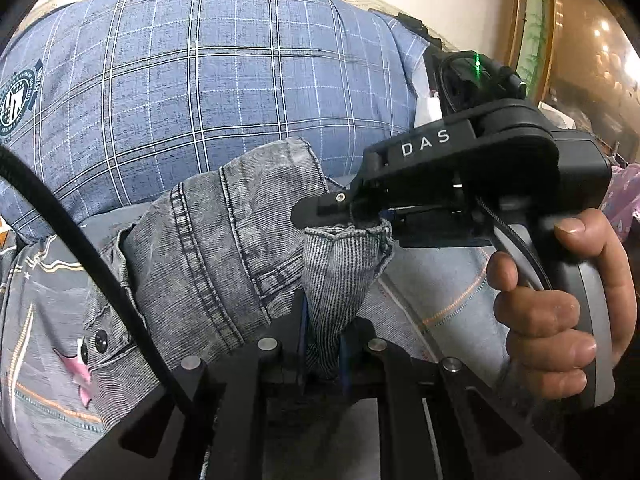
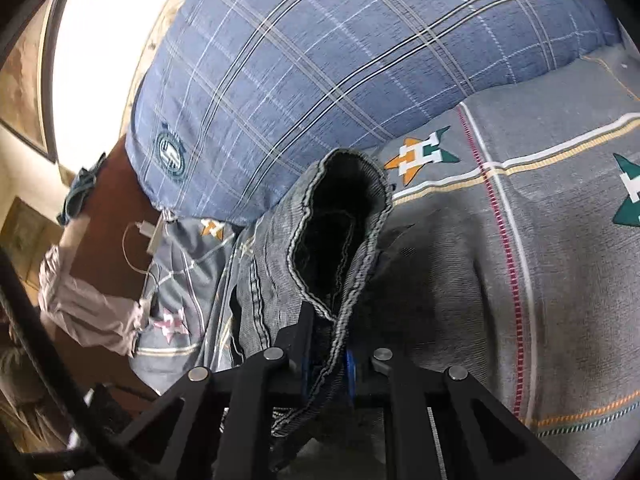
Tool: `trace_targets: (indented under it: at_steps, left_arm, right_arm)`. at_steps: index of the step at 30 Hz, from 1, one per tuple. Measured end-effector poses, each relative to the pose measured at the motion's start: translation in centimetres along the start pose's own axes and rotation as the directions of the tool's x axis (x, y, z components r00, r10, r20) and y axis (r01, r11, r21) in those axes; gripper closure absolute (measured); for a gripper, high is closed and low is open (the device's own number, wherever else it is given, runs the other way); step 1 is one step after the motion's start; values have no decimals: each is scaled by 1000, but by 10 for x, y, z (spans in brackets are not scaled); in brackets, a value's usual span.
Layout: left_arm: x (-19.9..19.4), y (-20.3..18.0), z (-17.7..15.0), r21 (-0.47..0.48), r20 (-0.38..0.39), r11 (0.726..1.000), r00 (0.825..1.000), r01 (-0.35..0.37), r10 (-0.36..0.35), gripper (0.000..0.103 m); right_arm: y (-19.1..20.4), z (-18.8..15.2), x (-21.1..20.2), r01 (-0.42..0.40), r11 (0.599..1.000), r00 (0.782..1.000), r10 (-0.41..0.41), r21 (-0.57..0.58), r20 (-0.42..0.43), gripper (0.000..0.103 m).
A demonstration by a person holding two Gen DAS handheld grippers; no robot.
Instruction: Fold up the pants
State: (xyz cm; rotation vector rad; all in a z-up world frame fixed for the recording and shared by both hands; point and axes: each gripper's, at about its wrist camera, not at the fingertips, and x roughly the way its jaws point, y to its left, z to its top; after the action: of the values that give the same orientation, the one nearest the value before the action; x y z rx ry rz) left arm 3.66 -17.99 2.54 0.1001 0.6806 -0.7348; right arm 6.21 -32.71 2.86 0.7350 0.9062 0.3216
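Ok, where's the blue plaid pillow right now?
The blue plaid pillow fills the top of both views, lying on the grey bedspread right behind the grey jeans.

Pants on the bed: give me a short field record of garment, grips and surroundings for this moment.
garment: grey denim pants, bunched, not yet folded
left gripper: shut on a hem of the pants
right gripper: shut on the rim of a leg opening
surface: grey patterned bedsheet
behind: blue plaid pillow
hand: grips the right gripper's handle
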Motion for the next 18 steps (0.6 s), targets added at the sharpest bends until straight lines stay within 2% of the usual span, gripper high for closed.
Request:
trace_targets:
  at_steps: [2, 3, 6, 8, 9, 10, 13, 14, 16, 18]
  left_arm:
    - [8, 7, 3, -8, -13, 1000, 1000, 12, -12, 87]
    - [9, 7, -2, -12, -31, 1000, 999, 19, -20, 81]
    - [19, 20, -8, -62, -99, 989, 985, 137, -143, 68]
    - [10, 31, -6, -108, -82, 965, 965, 241, -250, 60]
    - [4, 39, -4, -132, -53, 949, 954, 287, -296, 52]
    - [-3, 47, -1, -149, -20, 942, 951, 302, -308, 43]
    - [-22, 79, 10, -231, 68, 927, 956, 295, -287, 40]
    - [-27, 96, 13, -278, 80, 923, 964, 266, -254, 40]
    - [-35, 119, 15, -322, 76, 933, 986, 163, -146, 40]
    - [-38, 140, 12, -349, 32, 936, 999, 44, -35, 40]
  right_arm:
    - [-3, 2, 0, 44, 999, 999, -44, -12, 4, 90]
    - [-9, 3, 5, 81, 997, 997, -81, -11, -15, 90]
    - [-36, -1, 25, 193, 980, 978, -189, 40, -86, 90]
    - [-46, 1, 24, 161, 983, 984, -152, 89, -93, 89]
    - [-46, 2, 23, 151, 984, 986, -143, 91, -89, 89]
    - [-42, 3, 25, 160, 985, 984, -153, 71, -87, 88]
    - [-32, 0, 27, 217, 976, 973, -216, 9, -79, 88]
    - [-28, -2, 26, 232, 973, 970, -232, -5, -76, 88]
    - [-20, -5, 15, 252, 968, 966, -252, -11, -55, 90]
    - [-6, -12, 0, 266, 963, 964, -266, -44, -5, 90]
